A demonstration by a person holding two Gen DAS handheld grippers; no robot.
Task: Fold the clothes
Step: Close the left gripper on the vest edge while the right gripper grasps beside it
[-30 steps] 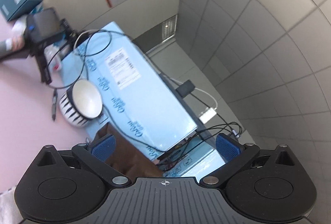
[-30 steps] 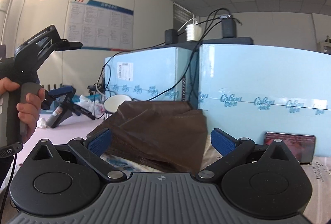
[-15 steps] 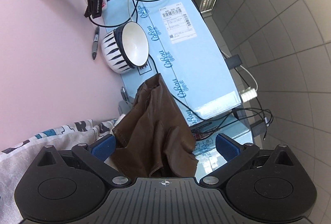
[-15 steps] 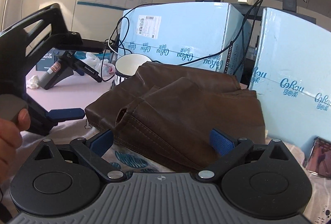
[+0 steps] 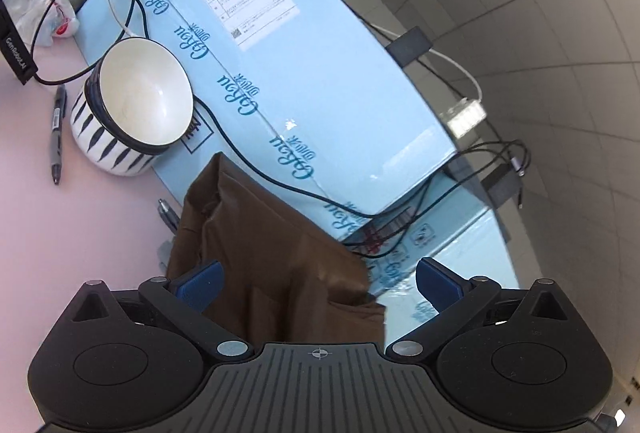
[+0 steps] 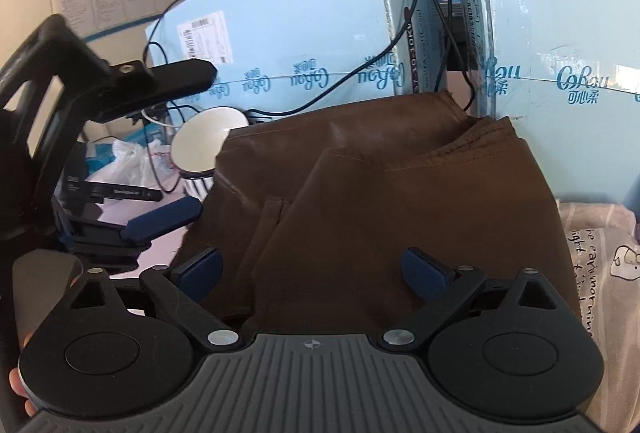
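Brown garment [image 6: 360, 201] is heaped on the worktop [image 5: 80, 217], slumped vs the blue boxes [image 5: 304, 73], prob. parked there awaiting folding. You've got both tools wide, gripping nothing: right tool [image 6: 312, 271] low & level over the cloth, left tool [image 5: 318, 283] beside it, rolled sideways, bowl [image 5: 136, 101] just beyond.

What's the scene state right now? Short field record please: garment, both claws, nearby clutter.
garment: brown garment, crumpled, leaning against the blue boxes
left claw: open, fingers either side of the garment's edge, not closed on it
right claw: open, garment between its fingers, not gripped
bowl: white inside, striped outside, beside the garment on the pink table
pen: left of the bowl
other cloth: printed fabric right of the garment
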